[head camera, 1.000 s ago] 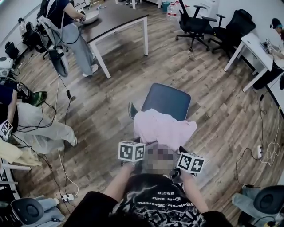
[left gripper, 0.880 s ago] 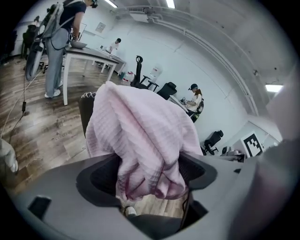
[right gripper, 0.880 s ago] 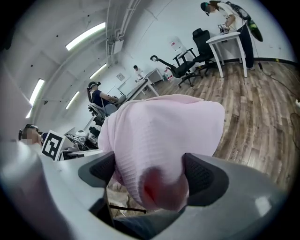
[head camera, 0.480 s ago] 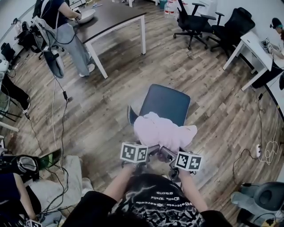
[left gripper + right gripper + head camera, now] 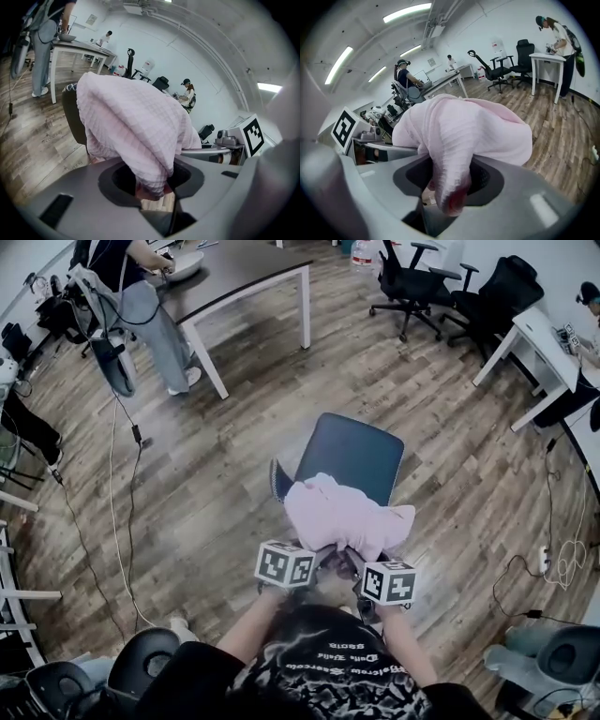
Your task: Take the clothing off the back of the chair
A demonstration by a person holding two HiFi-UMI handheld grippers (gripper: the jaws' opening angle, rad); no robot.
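Clothing (image 5: 349,512): pink, heaped over the back of the chair (image 5: 352,454).

Head view: lay with its long axis across the chair back, from left to right, its near edge hanging toward the person. Met at that edge by the left gripper (image 5: 319,557) and the right gripper (image 5: 354,563), set just beside each other. Stood ahead of both pairs of jaws, neither hand clearly nearer.

Left gripper view: showed 1 fold of the fabric dropping between the jaws of the left gripper (image 5: 152,187), which were pinched onto it with only the cloth between them. Rose as a bulk above and ahead, with the dark chair back at its left.

Right gripper view: showed the same on the other side, 1 ribbed fold clamped in the nearly closed jaws of the right gripper (image 5: 447,197), the rest mounded ahead.

Judged: held at 2 points on the near edge, so probably to be freed by lifting up and back toward the person.
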